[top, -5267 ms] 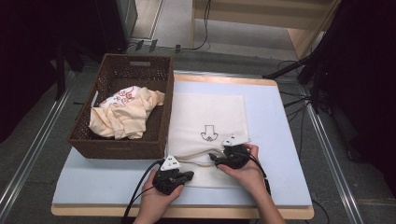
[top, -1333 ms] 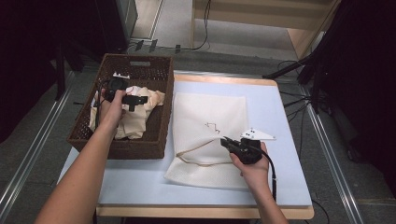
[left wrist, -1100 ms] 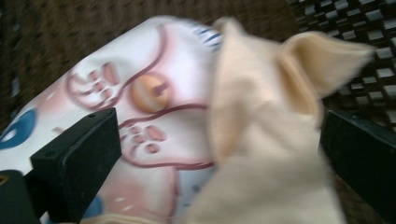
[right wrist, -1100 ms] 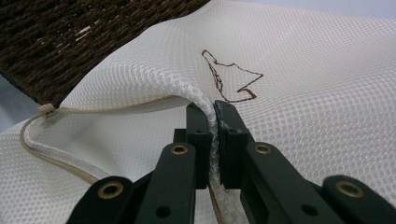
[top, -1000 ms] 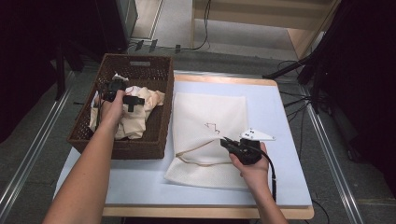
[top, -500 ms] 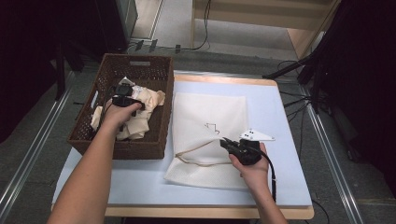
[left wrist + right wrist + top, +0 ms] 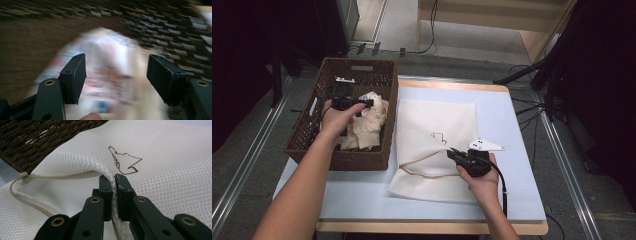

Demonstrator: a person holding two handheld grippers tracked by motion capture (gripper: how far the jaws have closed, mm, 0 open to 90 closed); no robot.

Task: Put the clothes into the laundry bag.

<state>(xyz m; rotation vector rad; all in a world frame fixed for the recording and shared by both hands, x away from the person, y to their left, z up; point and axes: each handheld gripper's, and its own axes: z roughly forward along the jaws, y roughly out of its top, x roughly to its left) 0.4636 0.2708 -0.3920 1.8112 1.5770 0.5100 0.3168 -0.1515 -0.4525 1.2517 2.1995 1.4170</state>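
A cream printed garment (image 7: 364, 127) lies bunched in the brown wicker basket (image 7: 337, 160). My left gripper (image 7: 371, 103) hovers just over its top. In the left gripper view, the garment (image 7: 112, 50) shows blurred in the gap of that gripper (image 7: 116, 67). The jaws have just been opening and the pads stand clear of the cloth. A white mesh bag (image 7: 437, 120) with a brown arrow mark (image 7: 439, 136) lies flat on the table. My right gripper (image 7: 451, 152) is shut on its raised edge, and the mesh (image 7: 162, 170) is pinched between its pads (image 7: 113, 178).
A tan drawstring cord (image 7: 62, 175) runs along the bag's mouth. The basket stands at the left of the pale blue table (image 7: 507, 115), its woven wall (image 7: 175, 22) close around the left gripper. Cables lie on the floor beyond the table's far edge.
The garment has gone from spread out to bunched up under the left gripper, which rose slightly and shifted right. The right gripper has kept still on the bag's edge.
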